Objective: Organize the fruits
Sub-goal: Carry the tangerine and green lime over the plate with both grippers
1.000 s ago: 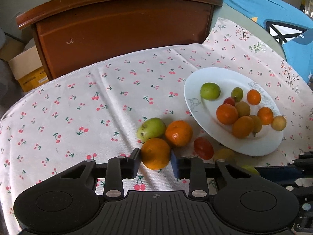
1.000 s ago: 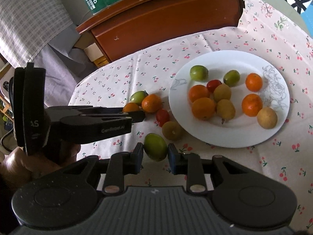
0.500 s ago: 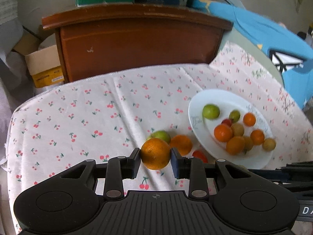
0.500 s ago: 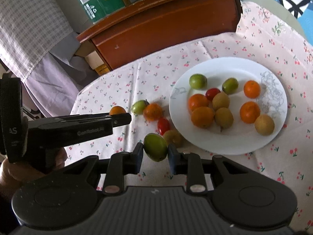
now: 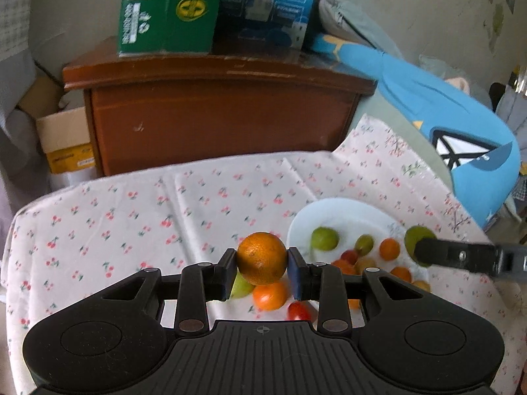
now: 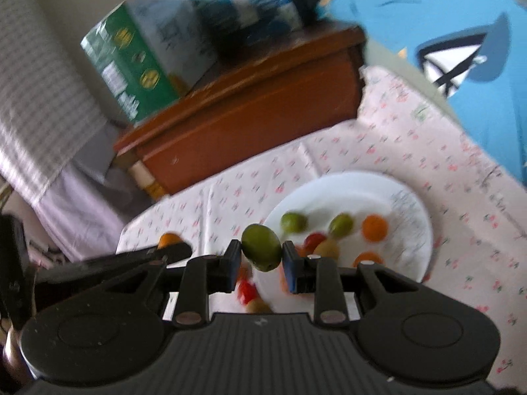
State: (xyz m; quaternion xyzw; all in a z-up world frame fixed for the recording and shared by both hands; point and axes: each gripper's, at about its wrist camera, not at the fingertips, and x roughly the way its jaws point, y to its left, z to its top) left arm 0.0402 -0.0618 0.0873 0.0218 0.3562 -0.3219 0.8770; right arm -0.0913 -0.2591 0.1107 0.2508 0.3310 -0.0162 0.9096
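Currently: Two Fruits Gripped and Clear of the Cloth

I have the left gripper (image 5: 262,271) clamped on an orange (image 5: 262,258) and the right gripper (image 6: 260,265) clamped on a green fruit (image 6: 262,247), both held above the cherry-print tablecloth (image 5: 131,217). Next I judge each must travel over the white plate (image 6: 411,204), descend, then release. Writing on the green carton (image 5: 164,10) is too blurred to read.

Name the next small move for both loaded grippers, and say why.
Probably carry both fruits over the white plate. The left gripper clamps a round orange, the right gripper an oval green fruit; both hang clear above the cherry-print tablecloth.
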